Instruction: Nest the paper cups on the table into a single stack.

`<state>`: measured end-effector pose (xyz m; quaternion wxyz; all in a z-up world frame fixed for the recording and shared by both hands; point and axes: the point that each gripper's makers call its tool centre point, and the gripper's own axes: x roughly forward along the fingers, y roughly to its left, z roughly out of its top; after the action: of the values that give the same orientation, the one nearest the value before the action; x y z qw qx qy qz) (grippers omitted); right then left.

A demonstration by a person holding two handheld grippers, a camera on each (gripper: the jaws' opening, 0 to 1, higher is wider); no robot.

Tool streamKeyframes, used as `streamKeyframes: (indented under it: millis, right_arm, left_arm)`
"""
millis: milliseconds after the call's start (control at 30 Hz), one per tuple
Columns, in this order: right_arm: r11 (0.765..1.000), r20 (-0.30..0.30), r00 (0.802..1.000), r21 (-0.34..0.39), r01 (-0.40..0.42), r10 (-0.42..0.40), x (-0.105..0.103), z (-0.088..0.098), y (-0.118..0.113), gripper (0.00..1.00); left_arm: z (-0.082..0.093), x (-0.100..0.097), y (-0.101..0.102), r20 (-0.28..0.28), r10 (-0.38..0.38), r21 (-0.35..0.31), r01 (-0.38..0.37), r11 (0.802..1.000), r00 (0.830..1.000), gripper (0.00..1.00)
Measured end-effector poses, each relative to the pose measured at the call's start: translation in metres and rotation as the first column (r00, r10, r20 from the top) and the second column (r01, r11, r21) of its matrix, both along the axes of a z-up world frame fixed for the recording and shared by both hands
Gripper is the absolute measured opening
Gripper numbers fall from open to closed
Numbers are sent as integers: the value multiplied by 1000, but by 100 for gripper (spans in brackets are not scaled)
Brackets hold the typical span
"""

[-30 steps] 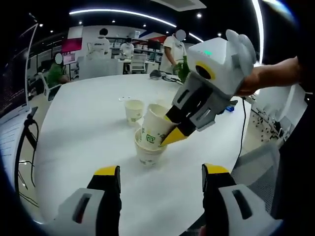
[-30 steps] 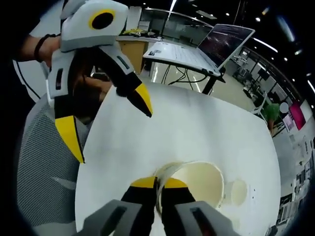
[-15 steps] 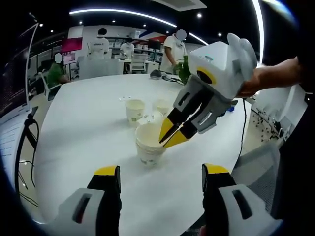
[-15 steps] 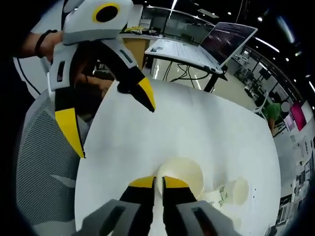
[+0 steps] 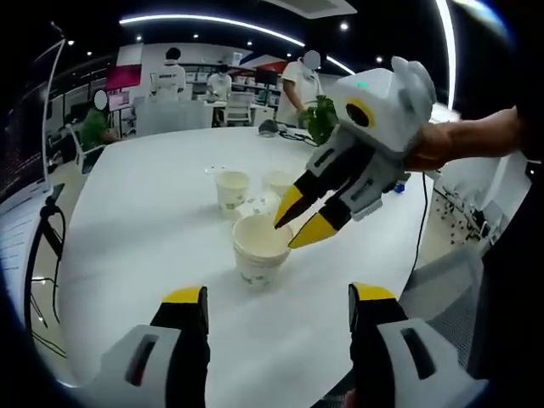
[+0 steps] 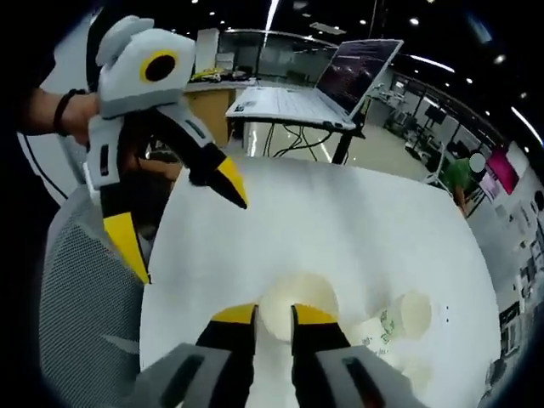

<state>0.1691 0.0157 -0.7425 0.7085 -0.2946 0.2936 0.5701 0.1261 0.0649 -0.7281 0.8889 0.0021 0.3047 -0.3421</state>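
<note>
A stack of nested white paper cups [image 5: 257, 251] stands upright in the middle of the round white table [image 5: 144, 221]. Just above and right of its rim hangs my right gripper [image 5: 289, 234], jaws slightly apart and holding nothing. In the right gripper view the same stack [image 6: 297, 293] shows from above, beyond the right gripper [image 6: 274, 314]. Behind the stack stand two single cups [image 5: 231, 189] [image 5: 278, 181], and one cup lies on its side [image 5: 255, 204]. My left gripper [image 5: 279, 297] waits open at the near table edge; it also shows as the left gripper [image 6: 187, 231], empty.
A grey mesh chair [image 6: 76, 323] stands at the table edge by the left gripper. An open laptop [image 6: 340, 81] sits on a stand beyond the table. Several people [image 5: 302, 81] are at desks far behind. A cable [image 5: 418, 221] hangs off the table's right side.
The right gripper lowered its tilted cup into the stack, let go of the rim and drew back a little. The left gripper stayed put.
</note>
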Motion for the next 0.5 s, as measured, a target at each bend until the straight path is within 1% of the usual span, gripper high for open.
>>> streamKeyframes:
  millis: [33, 67, 133, 167, 233, 333, 433, 500]
  right_arm:
    - [1000, -7, 1000, 19, 21, -21, 2, 2, -2, 16]
    - [998, -16, 999, 46, 50, -49, 8, 6, -5, 17]
    - [991, -33, 994, 81, 103, -101, 13, 8, -12, 22]
    - [990, -36, 993, 86, 112, -109, 15, 9, -13, 25]
    - [980, -52, 986, 113, 162, -157, 21, 12, -23, 27]
    - [965, -62, 972, 127, 231, -225, 31, 11, -37, 31]
    - [955, -58, 962, 120, 271, -266, 37, 11, -50, 38]
    - [945, -49, 952, 119, 305, -301, 42, 12, -62, 38]
  left_arm:
    - [0, 0, 0, -1, -1, 1, 1, 1000, 1000, 65]
    - [0, 0, 0, -2, -1, 0, 1, 1000, 1000, 65]
    - [0, 1, 0, -1, -2, 1, 2, 1000, 1000, 65]
    - [0, 1, -1, -2, -3, 1, 3, 1000, 1000, 65]
    - [0, 1, -2, -1, -6, 2, 6, 1000, 1000, 65]
    - [1, 1, -4, -1, -11, 5, 11, 1000, 1000, 65]
    - [2, 2, -6, -1, -15, 6, 15, 1000, 1000, 65]
    - [2, 2, -8, -1, -21, 8, 21, 1000, 1000, 65]
